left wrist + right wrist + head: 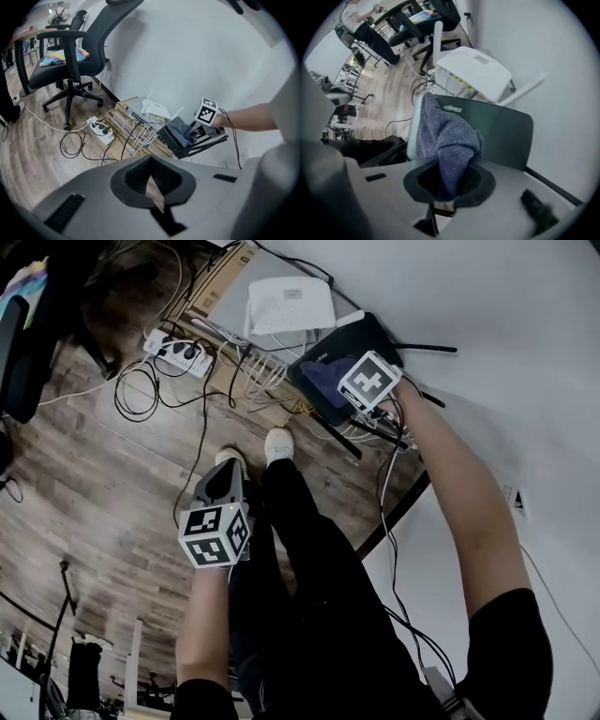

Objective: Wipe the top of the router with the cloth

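Note:
A black router [349,341] with thin antennas lies on the floor by the white wall. A blue-grey cloth [322,378] rests on its top near the front edge. My right gripper [345,390] is shut on the cloth and holds it against the router. In the right gripper view the cloth [445,136] bunches out of the jaws over the dark router top [504,131]. My left gripper [225,482] hangs apart over the wooden floor beside a person's legs, shut and holding nothing. In the left gripper view, the router [169,138] and cloth [182,129] lie well ahead of that gripper.
A white router [286,304] sits on a cardboard box [220,282] just behind the black one. A white power strip [176,352] and looping cables [141,399] lie to the left. An office chair [70,51] stands further off. White shoes [278,443] are near the router.

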The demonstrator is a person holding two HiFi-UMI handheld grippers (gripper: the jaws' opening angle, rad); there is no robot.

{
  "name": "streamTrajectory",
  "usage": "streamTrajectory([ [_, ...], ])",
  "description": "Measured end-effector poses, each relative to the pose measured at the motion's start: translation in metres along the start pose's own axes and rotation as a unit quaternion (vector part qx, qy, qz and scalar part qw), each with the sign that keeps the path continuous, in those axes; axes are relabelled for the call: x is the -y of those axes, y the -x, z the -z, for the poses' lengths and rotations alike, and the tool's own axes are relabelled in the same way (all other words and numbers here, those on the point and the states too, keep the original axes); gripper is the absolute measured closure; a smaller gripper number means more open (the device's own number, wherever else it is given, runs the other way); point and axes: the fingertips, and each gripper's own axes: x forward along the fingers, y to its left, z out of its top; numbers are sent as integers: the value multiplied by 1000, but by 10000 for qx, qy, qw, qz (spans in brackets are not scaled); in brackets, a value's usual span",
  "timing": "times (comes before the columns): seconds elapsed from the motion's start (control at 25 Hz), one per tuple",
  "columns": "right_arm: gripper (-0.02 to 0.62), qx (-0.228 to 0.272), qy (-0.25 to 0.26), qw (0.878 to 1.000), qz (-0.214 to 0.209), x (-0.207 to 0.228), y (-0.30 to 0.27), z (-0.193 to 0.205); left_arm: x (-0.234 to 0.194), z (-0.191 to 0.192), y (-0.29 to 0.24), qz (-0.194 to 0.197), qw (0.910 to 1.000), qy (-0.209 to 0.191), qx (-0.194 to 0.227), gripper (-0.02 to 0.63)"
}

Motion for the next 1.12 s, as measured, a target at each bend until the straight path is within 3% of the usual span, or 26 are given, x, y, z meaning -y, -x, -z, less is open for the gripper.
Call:
streamTrajectory([
  [0.12,535,-7,56,9984,-559,-33,0,-7,7,-3,3,67,9999,-113,7,603],
  [0.2,536,104,49,9980,-626,-42,1,-9,9,-5,7,93,9998,-200,-3,601],
  [0.44,537,1134,45,9935,-27,-41,36,-23,8,-16,33,150,9990,-414,84,601],
  [0.6,537,2177,-173,9744,526,-40,103,-39,14,-42,64,26,9978,-534,394,603],
  [0.72,537,3017,-715,9477,762,-50,171,-39,27,-75,100,-28,9962,-480,726,601],
  [0.8,537,3579,-1110,9228,898,-60,216,-33,39,-103,127,-66,9933,-529,1024,603],
  [1.12,537,5362,-2308,7970,1549,-117,377,2,96,-223,233,-91,9681,-1238,2178,601],
])
